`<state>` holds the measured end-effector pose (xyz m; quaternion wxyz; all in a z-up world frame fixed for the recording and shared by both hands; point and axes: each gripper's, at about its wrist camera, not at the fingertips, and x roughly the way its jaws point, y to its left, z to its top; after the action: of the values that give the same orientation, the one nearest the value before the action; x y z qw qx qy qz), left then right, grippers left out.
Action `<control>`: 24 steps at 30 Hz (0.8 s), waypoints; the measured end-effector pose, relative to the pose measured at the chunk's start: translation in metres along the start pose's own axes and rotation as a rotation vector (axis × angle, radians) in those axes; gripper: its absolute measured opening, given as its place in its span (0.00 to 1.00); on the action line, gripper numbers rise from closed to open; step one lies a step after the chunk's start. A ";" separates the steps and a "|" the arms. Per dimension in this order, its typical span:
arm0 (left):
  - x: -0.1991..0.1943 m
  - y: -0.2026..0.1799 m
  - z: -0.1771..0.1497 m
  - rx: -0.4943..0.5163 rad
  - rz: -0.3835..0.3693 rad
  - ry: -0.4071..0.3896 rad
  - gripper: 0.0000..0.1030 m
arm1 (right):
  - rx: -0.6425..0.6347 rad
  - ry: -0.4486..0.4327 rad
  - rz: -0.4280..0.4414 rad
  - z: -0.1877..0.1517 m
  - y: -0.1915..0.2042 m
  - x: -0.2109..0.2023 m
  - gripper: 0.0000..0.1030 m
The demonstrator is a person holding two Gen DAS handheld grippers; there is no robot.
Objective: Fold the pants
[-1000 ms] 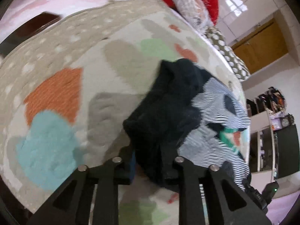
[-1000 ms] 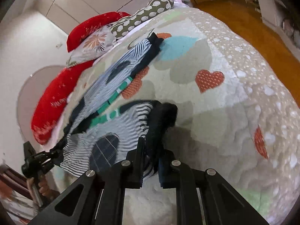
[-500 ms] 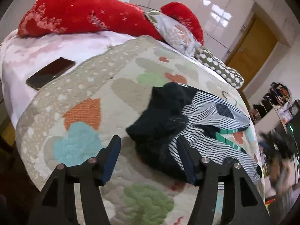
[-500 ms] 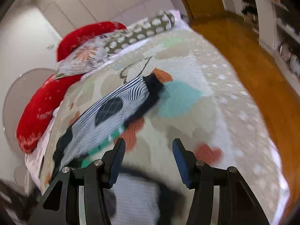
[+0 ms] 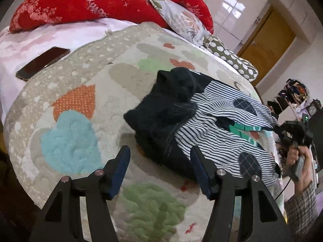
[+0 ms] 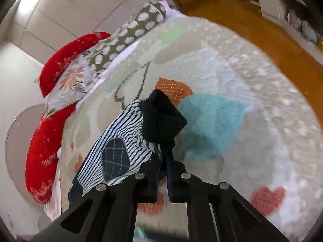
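Left gripper [image 5: 159,167] spread | right gripper [image 6: 162,178] pinching striped pants [image 6: 129,139] hem

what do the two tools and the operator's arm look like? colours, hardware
Both alike: the left tool and right tool have matte black triangular cut-out arms, silver round screws near the tips, and dark blue pads. No markings show. The hand is bare, sleeve dark-and-white checked, with a thin black cable beside it.
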<state>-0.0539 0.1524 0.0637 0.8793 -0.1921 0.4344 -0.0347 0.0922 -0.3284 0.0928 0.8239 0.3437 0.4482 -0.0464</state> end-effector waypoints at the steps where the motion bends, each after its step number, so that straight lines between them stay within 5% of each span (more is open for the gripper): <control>1: -0.002 -0.003 -0.001 0.003 -0.004 0.001 0.59 | -0.003 -0.005 0.004 -0.004 -0.001 -0.008 0.07; 4: -0.013 -0.014 -0.006 0.023 -0.011 -0.005 0.59 | -0.004 -0.008 0.004 -0.018 -0.017 -0.026 0.07; 8: -0.032 -0.029 -0.010 0.064 -0.001 -0.021 0.62 | 0.051 0.035 -0.021 -0.036 -0.049 -0.022 0.28; 12: -0.046 -0.043 -0.013 0.105 0.019 -0.042 0.69 | 0.124 -0.055 0.094 -0.062 -0.082 -0.064 0.40; 18: -0.043 -0.069 -0.021 0.130 -0.017 0.000 0.69 | 0.043 -0.109 0.101 -0.106 -0.096 -0.118 0.51; 24: -0.054 -0.094 -0.027 0.179 -0.017 -0.007 0.69 | -0.047 -0.067 0.104 -0.136 -0.082 -0.112 0.56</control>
<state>-0.0980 0.0693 0.1239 0.8941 -0.1164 0.4249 -0.0800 -0.1025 -0.3338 0.0870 0.8474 0.3456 0.4030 -0.0045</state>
